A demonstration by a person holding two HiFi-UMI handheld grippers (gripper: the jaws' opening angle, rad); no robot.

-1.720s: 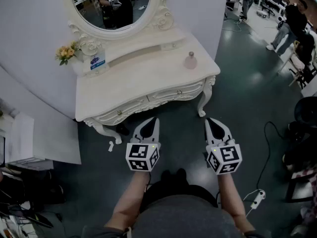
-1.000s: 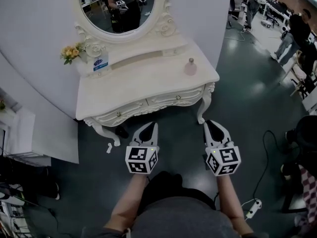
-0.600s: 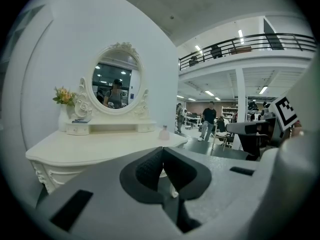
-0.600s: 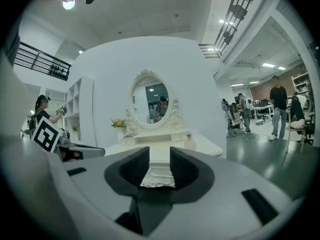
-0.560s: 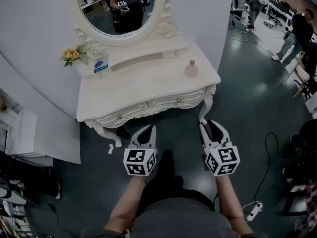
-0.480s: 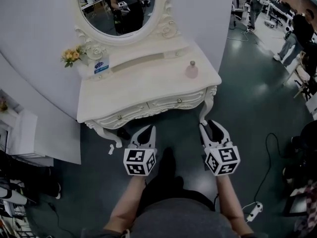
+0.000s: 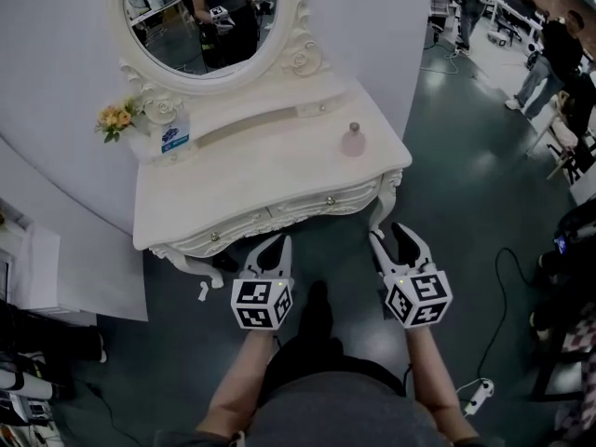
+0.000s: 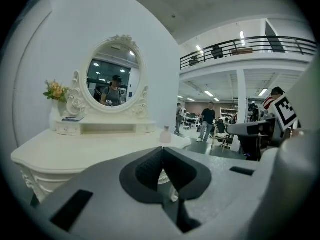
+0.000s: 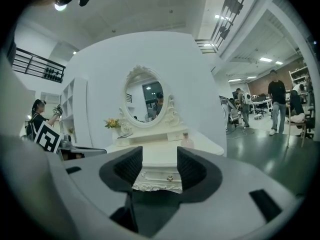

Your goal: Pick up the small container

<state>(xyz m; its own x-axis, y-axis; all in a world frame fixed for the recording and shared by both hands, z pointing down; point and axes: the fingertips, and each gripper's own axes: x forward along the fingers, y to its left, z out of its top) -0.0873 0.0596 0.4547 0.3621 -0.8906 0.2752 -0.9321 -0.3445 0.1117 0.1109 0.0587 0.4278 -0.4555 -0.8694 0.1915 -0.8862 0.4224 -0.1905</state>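
Note:
The small container (image 7: 352,141) is a pale pink bottle with a stopper, upright near the right end of the white dressing table (image 7: 223,189). It also shows in the left gripper view as the bottle (image 8: 165,134) and in the right gripper view as the bottle (image 9: 187,142). Both grippers hover over the floor in front of the table, well short of the bottle. My left gripper (image 7: 273,242) is shut with its pads together and empty (image 8: 161,151). My right gripper (image 7: 393,236) has its jaws opening, with nothing between them (image 9: 159,159).
An oval mirror (image 7: 205,17), a small bunch of flowers (image 7: 116,116) and a blue-and-white card (image 7: 173,138) stand at the table's back. A white shelf unit (image 7: 37,277) stands left. A cable with power strip (image 7: 475,399) lies right. People stand far right (image 7: 549,54).
The right gripper's jaws have spread apart from shut. Both grippers have edged a little closer to the table's front; the left gripper stays shut.

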